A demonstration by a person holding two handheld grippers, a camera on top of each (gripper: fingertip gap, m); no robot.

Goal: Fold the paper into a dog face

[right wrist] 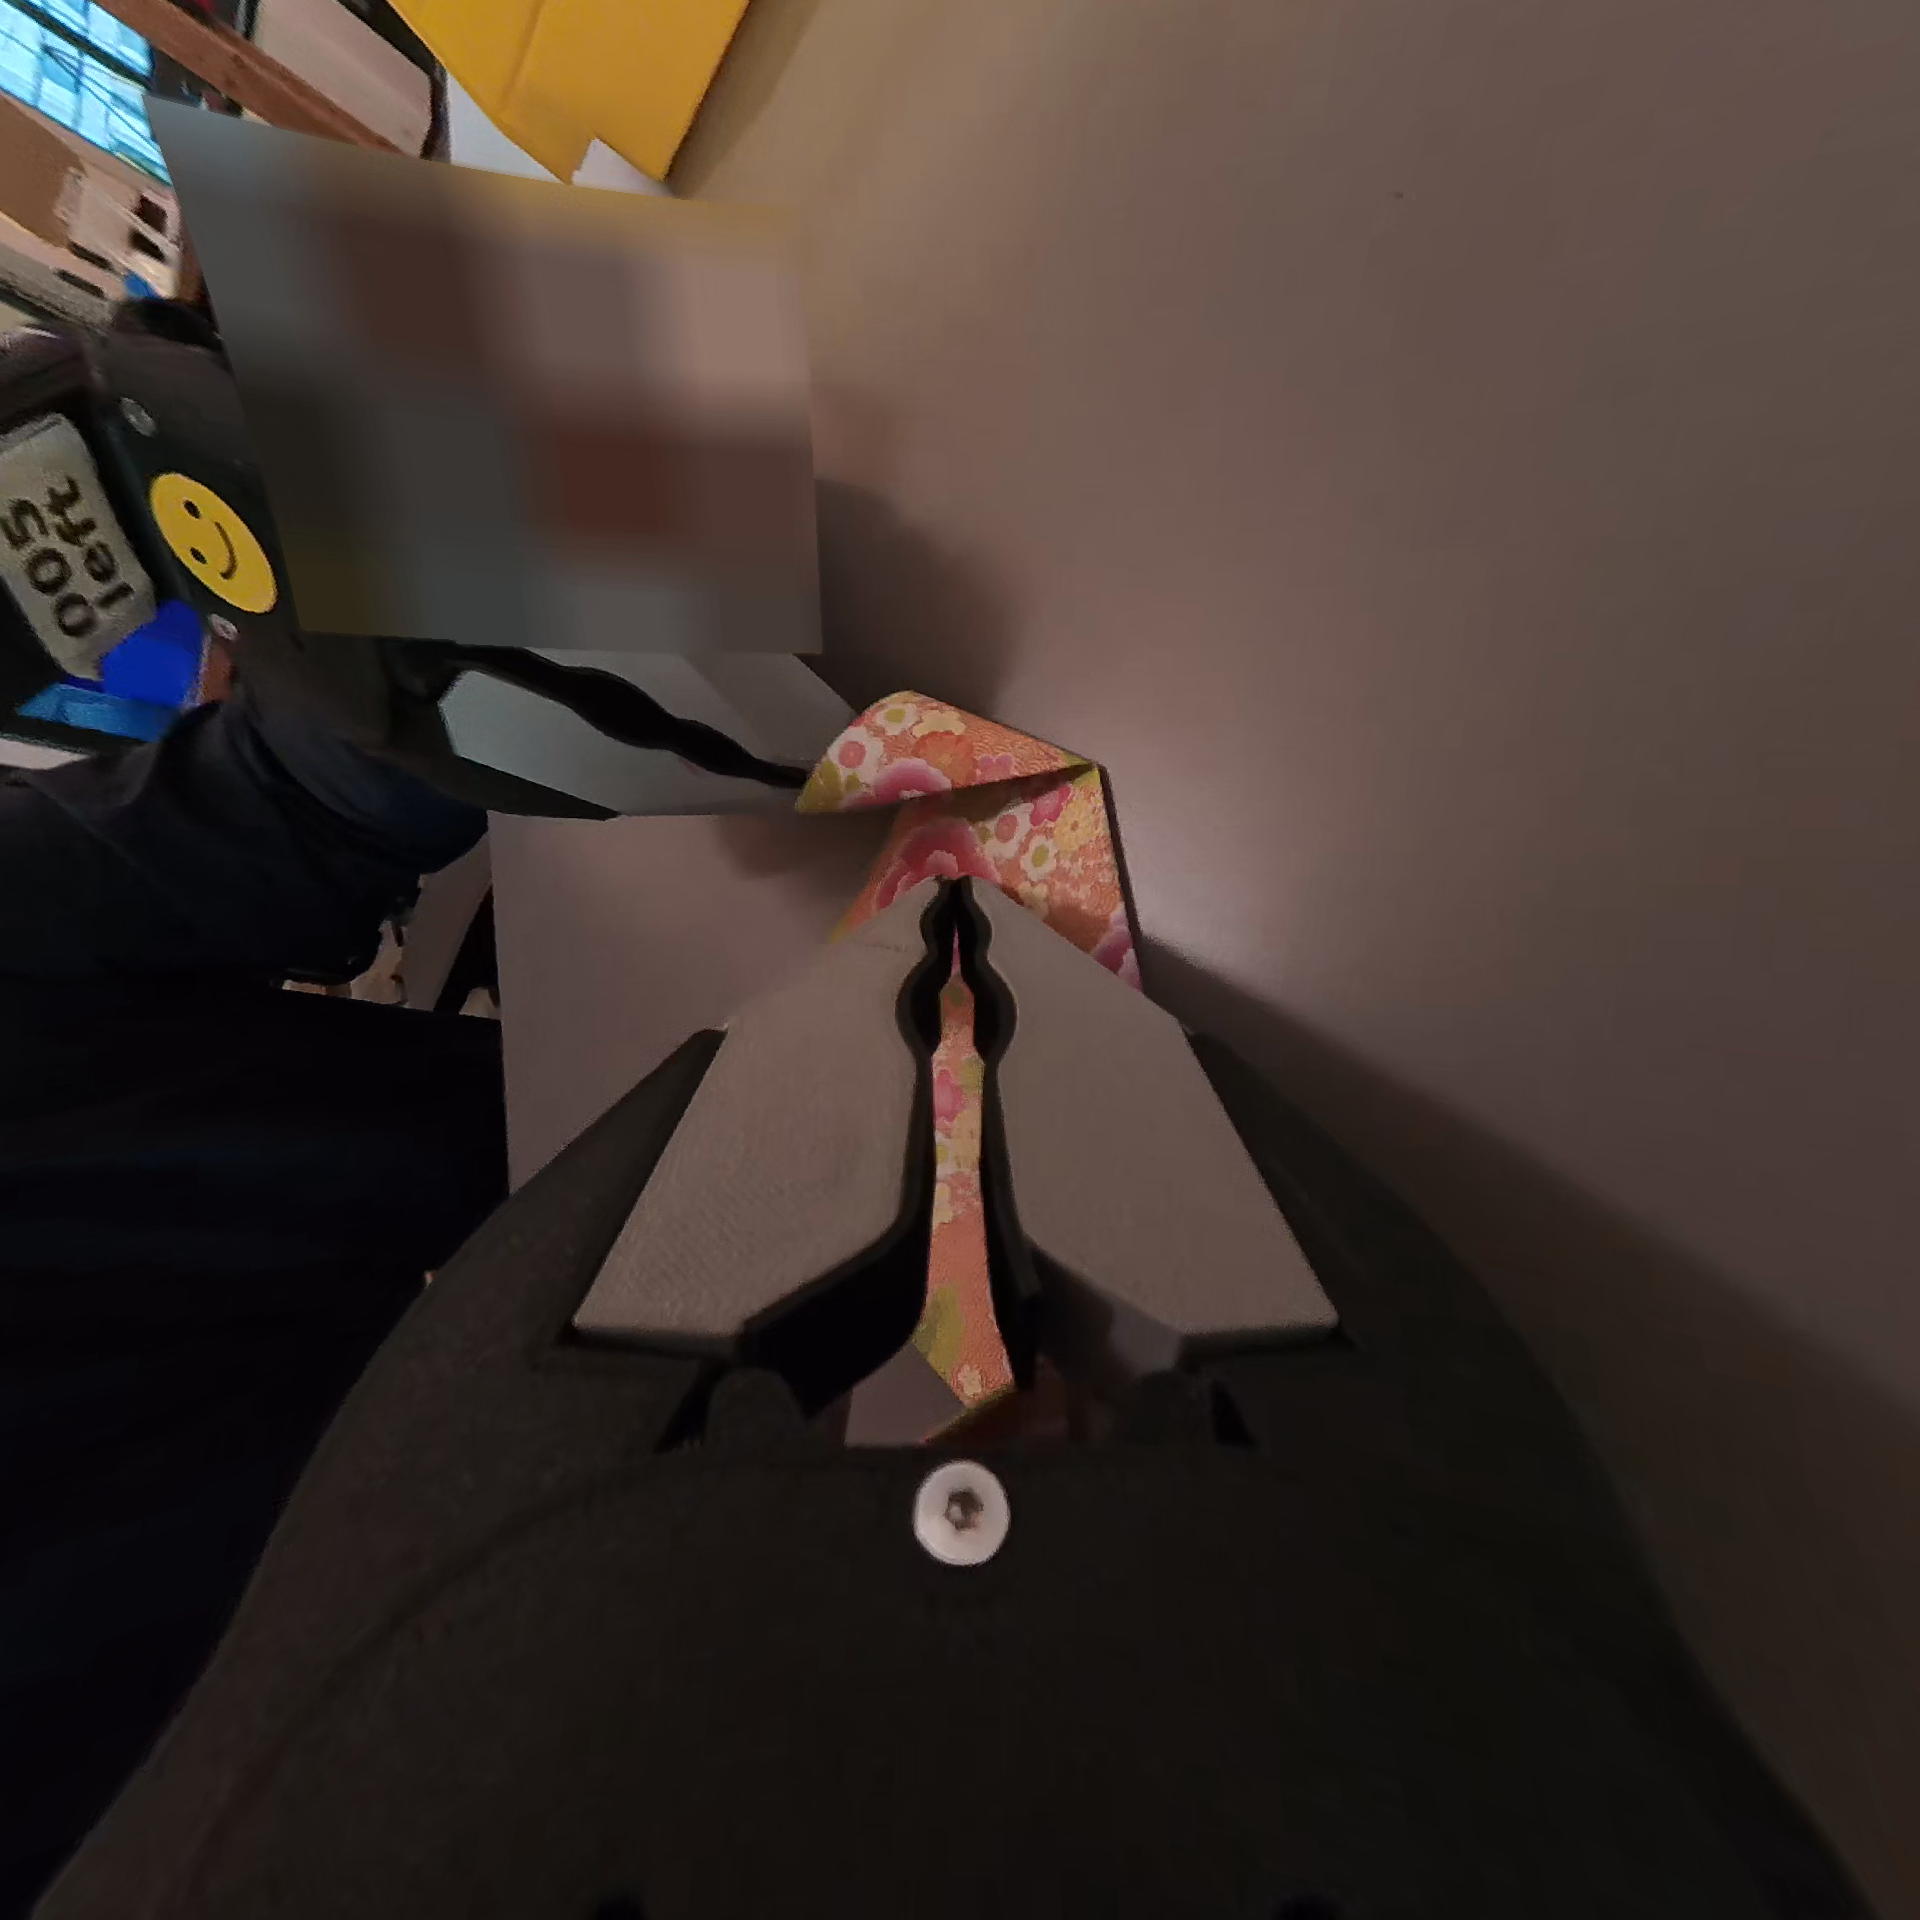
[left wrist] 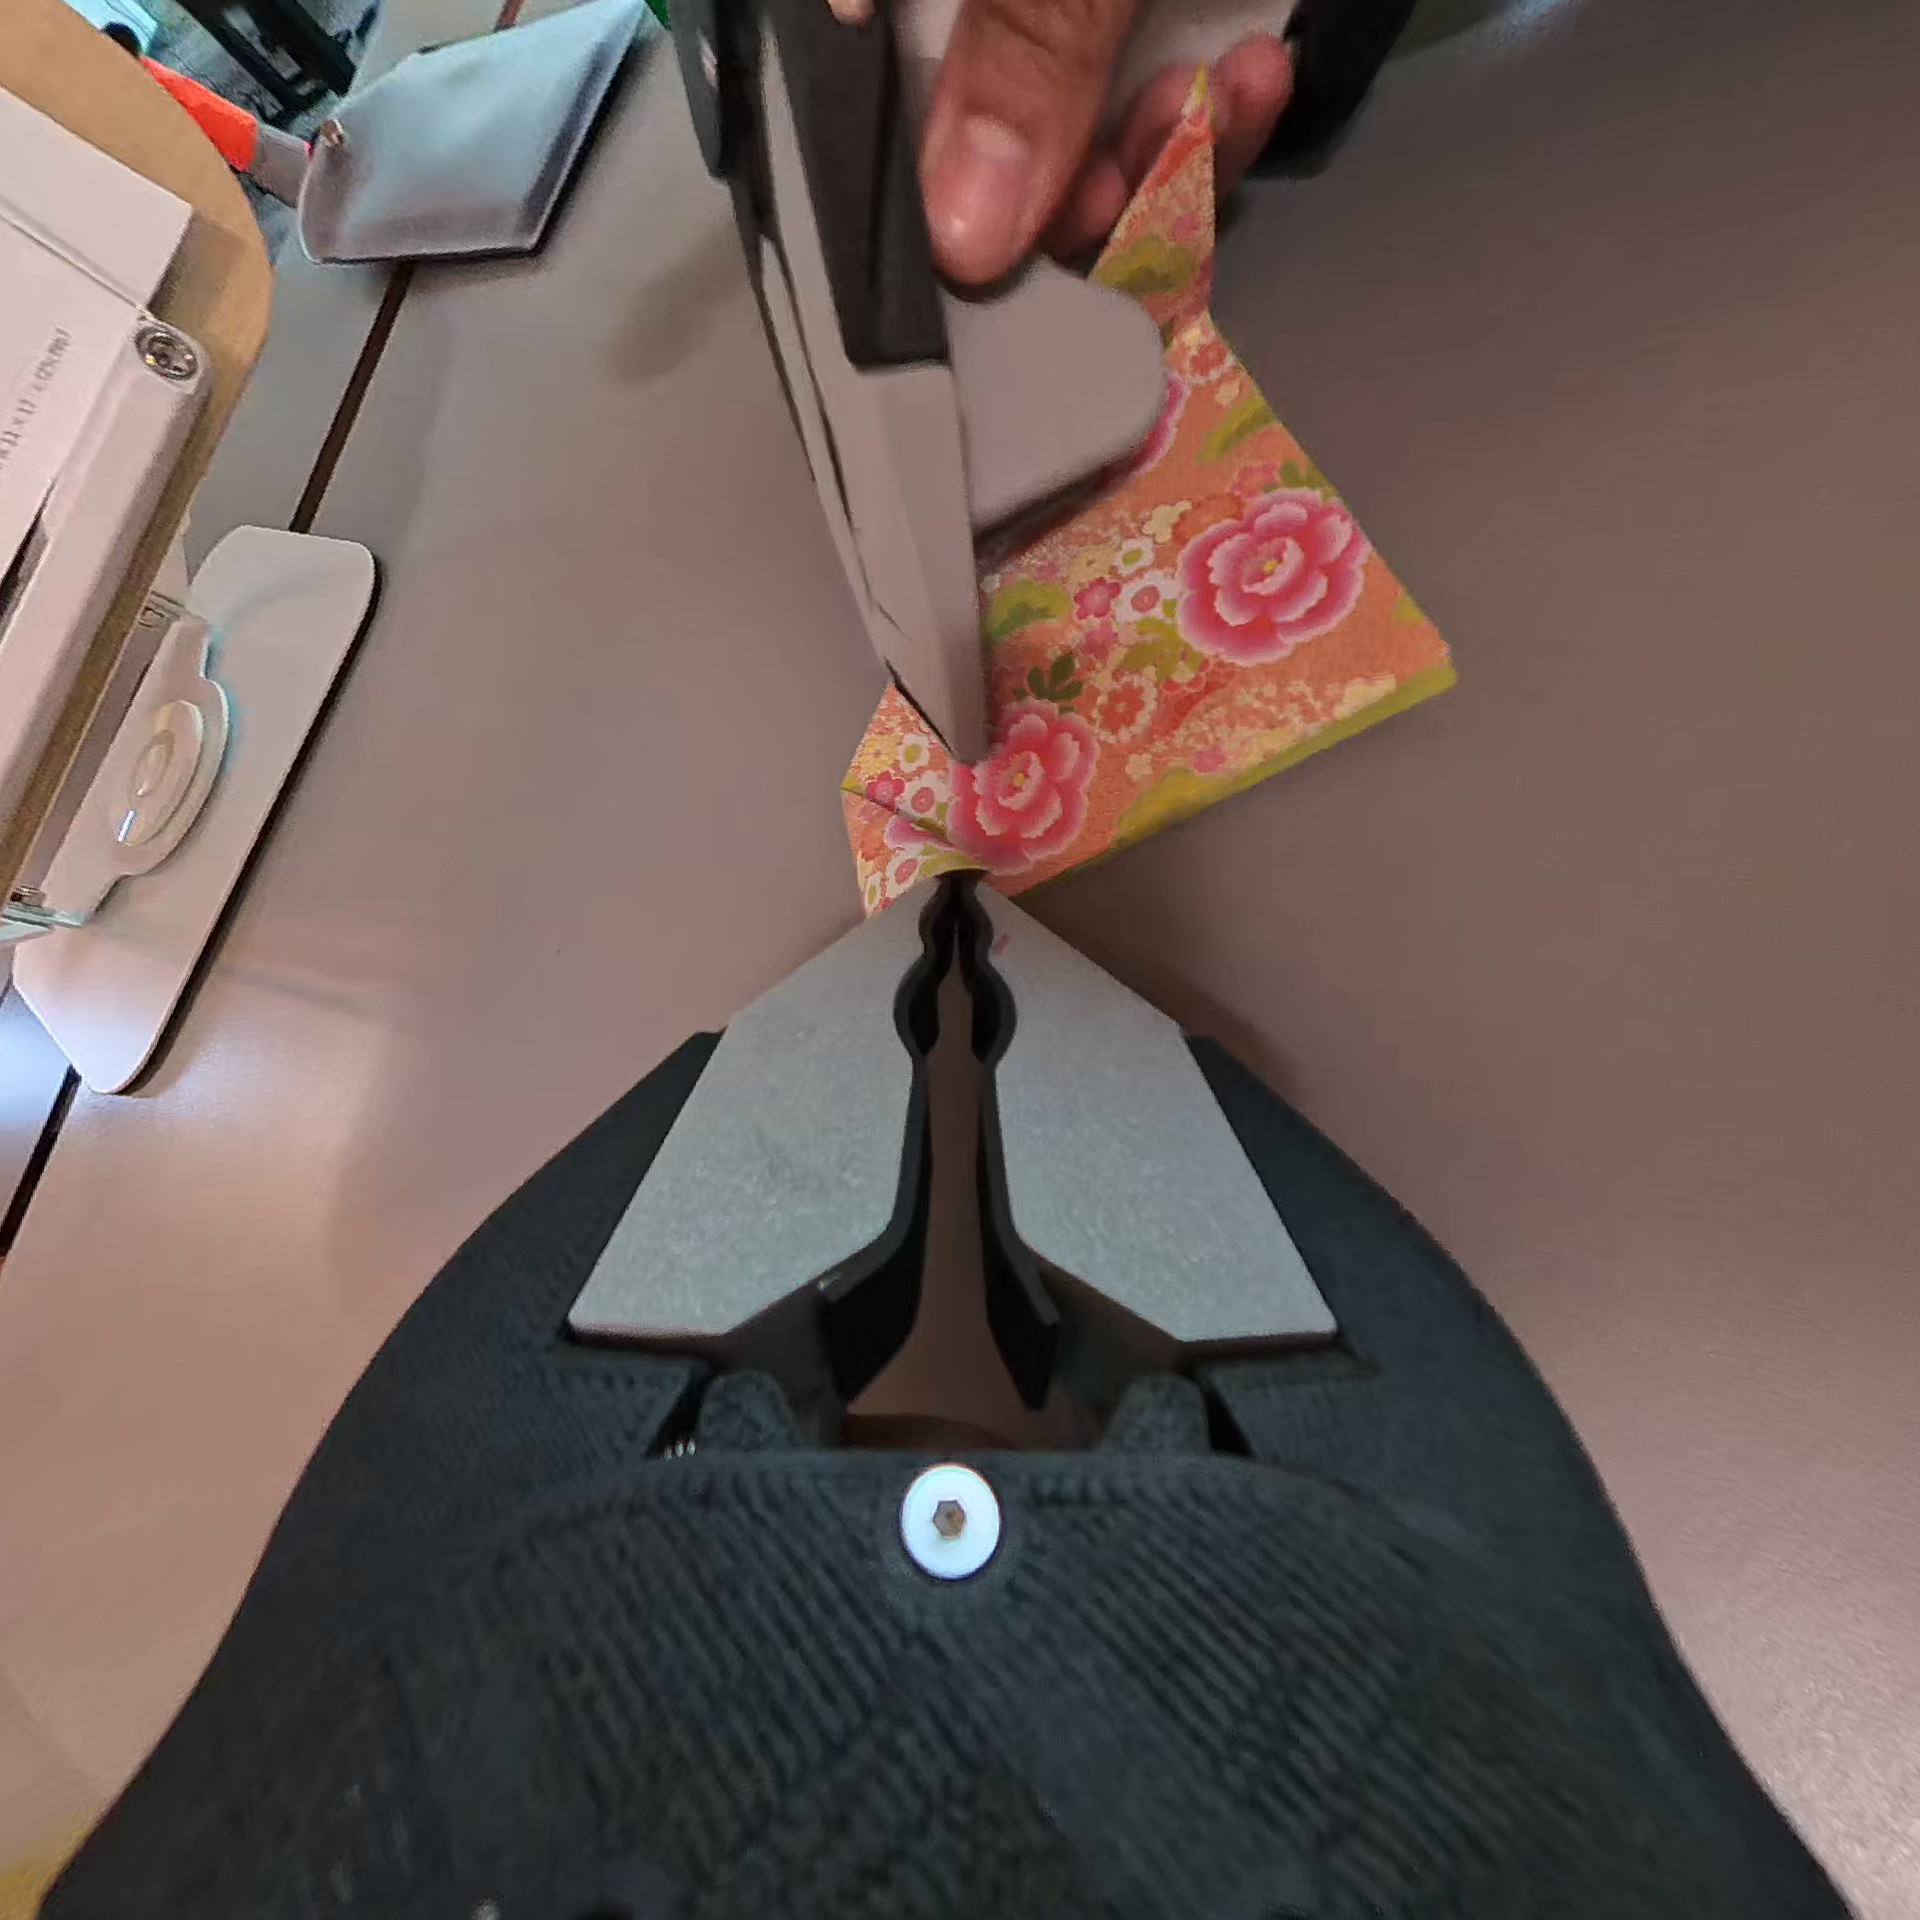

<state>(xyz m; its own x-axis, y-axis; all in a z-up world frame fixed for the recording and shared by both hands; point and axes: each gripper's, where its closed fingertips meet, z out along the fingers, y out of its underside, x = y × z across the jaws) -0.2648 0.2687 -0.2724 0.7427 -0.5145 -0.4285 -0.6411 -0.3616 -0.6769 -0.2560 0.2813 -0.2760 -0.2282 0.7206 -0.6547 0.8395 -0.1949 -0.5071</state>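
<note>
The paper (left wrist: pixel 1247 582) is orange with pink flowers, folded into a layered shape on the grey-brown table (left wrist: pixel 1610 935). My left gripper (left wrist: pixel 958 885) is shut on its near corner. My right gripper (left wrist: pixel 961 743) comes down from above, held by a hand (left wrist: pixel 997 156), with its tips on the paper. In the right wrist view my right gripper (right wrist: pixel 956 883) is shut, with a strip of the paper (right wrist: pixel 961 1164) running between its fingers. The left gripper (right wrist: pixel 802 774) enters there from the left and pinches a folded-over corner of the paper (right wrist: pixel 914 758).
At the table's left edge stand a white box (left wrist: pixel 73 416) on cardboard and a clear plastic blister pack (left wrist: pixel 197 748). A grey wedge-shaped item (left wrist: pixel 457 156) lies at the back. A yellow sheet (right wrist: pixel 571 73) and a person in dark clothes (right wrist: pixel 208 883) show in the right wrist view. My two grippers' fingertips are within a few centimetres of each other. Left tips and right tips are each some 35 cm from the clear plastic blister pack (left wrist: pixel 197 748).
</note>
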